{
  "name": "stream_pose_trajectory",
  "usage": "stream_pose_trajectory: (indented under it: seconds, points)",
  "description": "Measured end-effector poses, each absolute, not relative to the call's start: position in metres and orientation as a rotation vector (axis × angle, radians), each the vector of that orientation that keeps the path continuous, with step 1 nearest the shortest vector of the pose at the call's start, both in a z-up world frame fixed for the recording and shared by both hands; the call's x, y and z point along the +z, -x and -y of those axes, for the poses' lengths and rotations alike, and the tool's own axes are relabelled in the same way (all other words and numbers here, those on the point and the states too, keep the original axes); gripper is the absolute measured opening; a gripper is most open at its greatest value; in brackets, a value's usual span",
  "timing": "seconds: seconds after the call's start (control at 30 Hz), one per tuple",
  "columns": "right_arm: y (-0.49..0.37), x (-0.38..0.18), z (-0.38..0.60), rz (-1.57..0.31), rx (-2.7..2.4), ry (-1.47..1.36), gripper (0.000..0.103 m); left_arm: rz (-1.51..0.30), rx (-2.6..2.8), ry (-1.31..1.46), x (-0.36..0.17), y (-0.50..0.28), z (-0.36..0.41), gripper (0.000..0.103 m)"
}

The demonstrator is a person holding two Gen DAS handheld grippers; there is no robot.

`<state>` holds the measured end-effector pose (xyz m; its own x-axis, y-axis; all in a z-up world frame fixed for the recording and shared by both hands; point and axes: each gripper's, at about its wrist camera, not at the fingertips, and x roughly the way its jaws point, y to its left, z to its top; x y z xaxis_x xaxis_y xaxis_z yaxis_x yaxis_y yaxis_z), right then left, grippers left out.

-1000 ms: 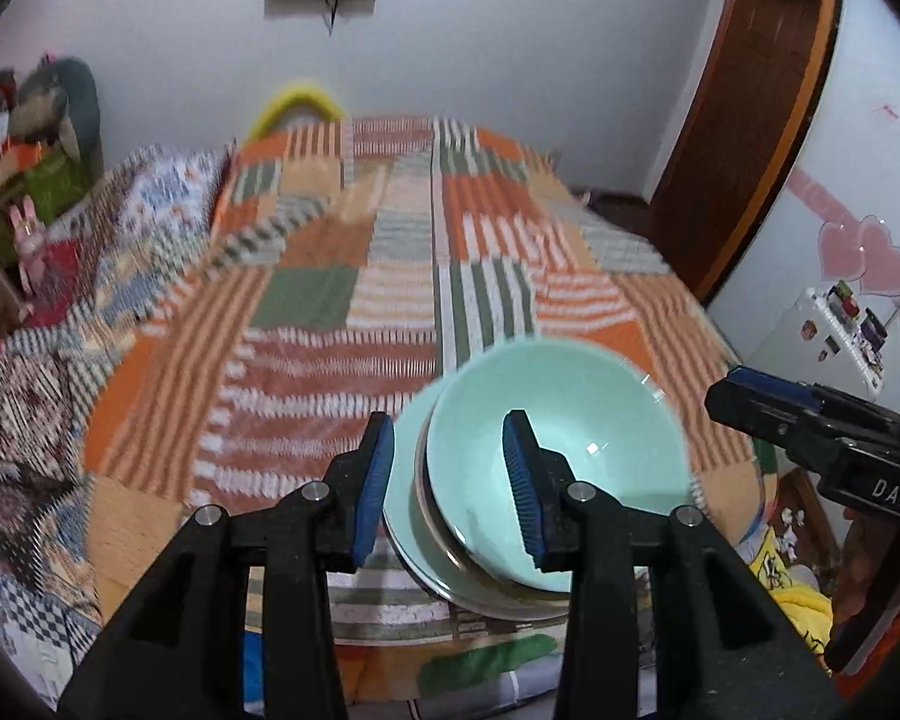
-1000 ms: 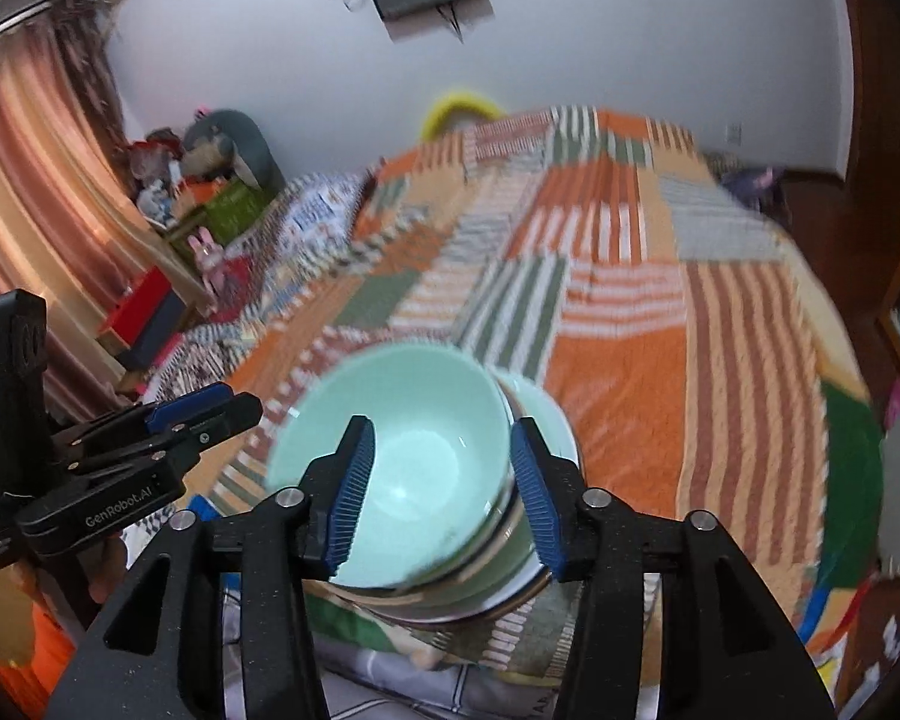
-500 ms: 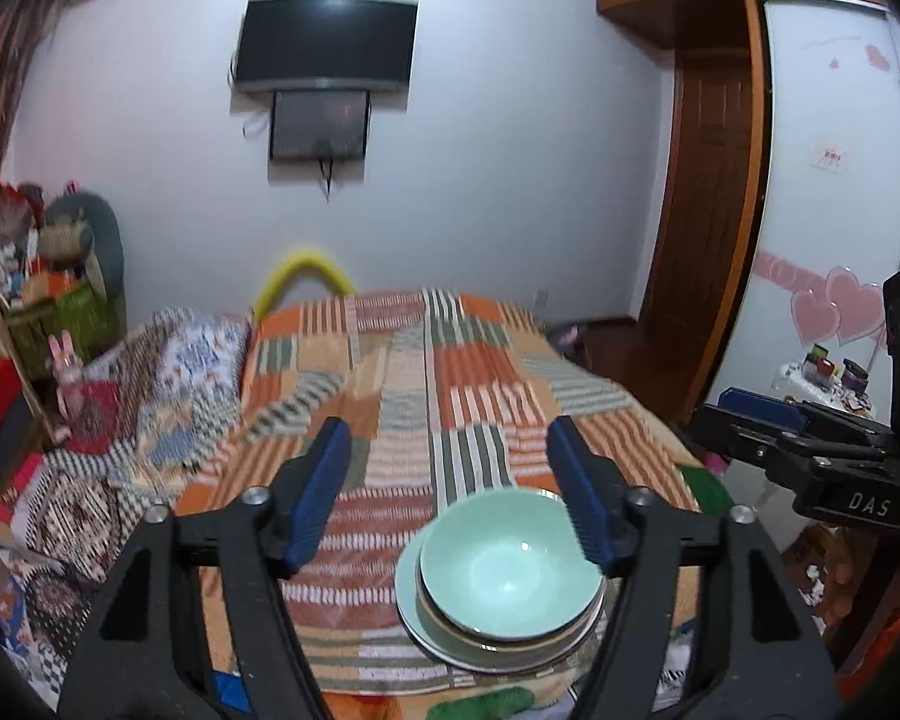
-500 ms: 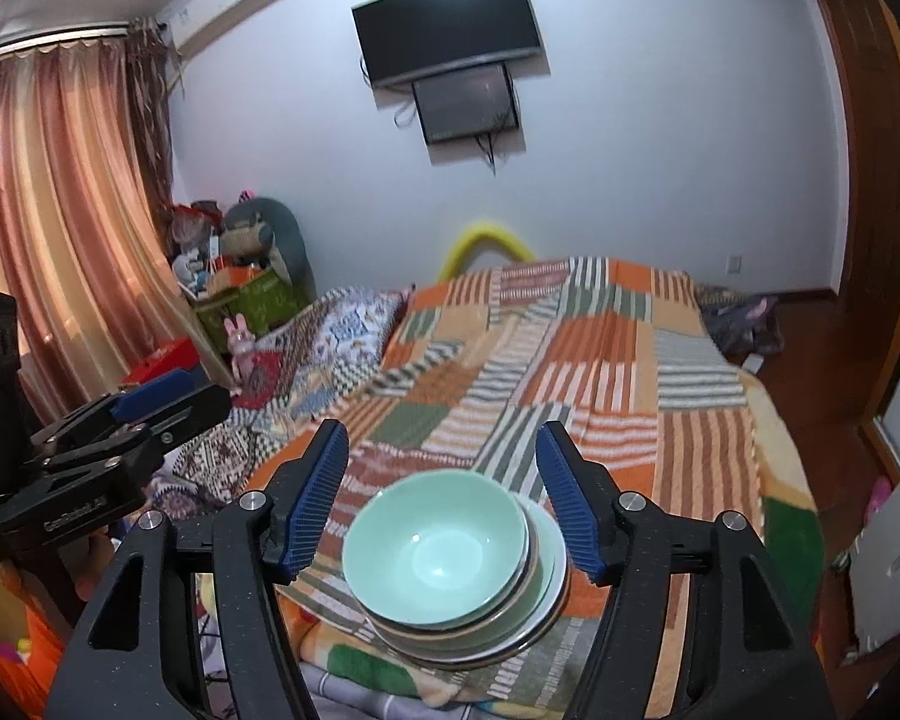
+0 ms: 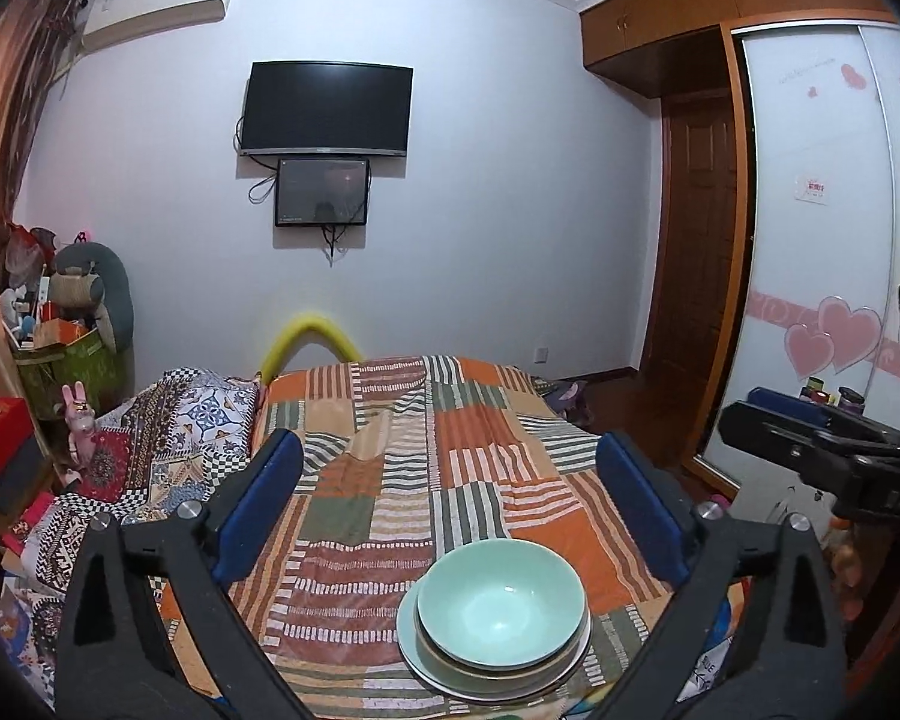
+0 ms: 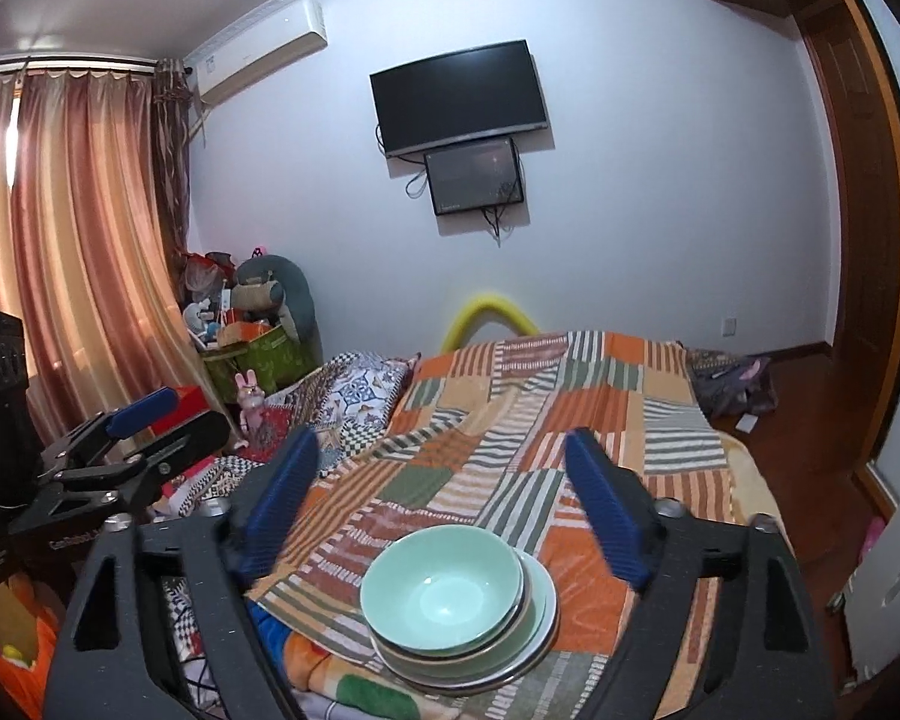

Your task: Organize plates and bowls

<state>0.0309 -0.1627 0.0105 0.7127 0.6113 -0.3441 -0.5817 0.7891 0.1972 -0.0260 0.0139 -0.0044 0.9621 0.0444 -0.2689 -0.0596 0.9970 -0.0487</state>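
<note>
Both tools are hanging wide-jawed and empty, left gripper [image 5: 447, 504] and right gripper [image 6: 444, 501], well above the bowl [image 5: 501, 600] nesting on its plates [image 5: 444, 669] at the bed [image 5: 390, 480]'s near edge. I'd be leaving that stack alone; it's looking tidy.

The left gripper [image 5: 450, 483] is matte black plastic with triangular cut-outs in its arms, round silver screws near the finger bases, and ribbed blue fingertips [image 5: 262, 504]. The right gripper [image 6: 441, 483] is built alike, with blue fingertips [image 6: 606, 507] and silver screws. Each gripper body carries white lettering, partly unreadable, and a blue lever on top.
</note>
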Motion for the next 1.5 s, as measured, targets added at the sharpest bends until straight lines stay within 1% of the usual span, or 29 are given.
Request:
stream_pose_trajectory:
  seconds: [0.03,0.13,0.2,0.23,0.27,1.5]
  points:
    - [-0.029,0.011,0.162,-0.395,0.658,-0.073,0.09,-0.27,0.055,0.057,-0.005,0.026,-0.014,0.1]
    - [-0.025,0.011,0.161,-0.382,0.659,-0.061,0.092,-0.268,0.061,0.06,-0.005,0.028,-0.014,0.101]
    - [-0.025,0.01,0.16,-0.385,0.662,-0.066,0.097,-0.269,0.06,0.064,-0.006,0.028,-0.014,0.101]
    - [-0.025,0.01,0.16,-0.382,0.66,-0.072,0.101,-0.269,0.06,0.067,-0.007,0.028,-0.015,0.101]
    - [-0.025,0.01,0.161,-0.376,0.656,-0.078,0.102,-0.269,0.06,0.068,-0.007,0.029,-0.014,0.101]
    - [-0.012,0.014,0.165,-0.35,0.663,-0.07,0.103,-0.279,0.06,0.08,-0.013,0.031,-0.014,0.102]
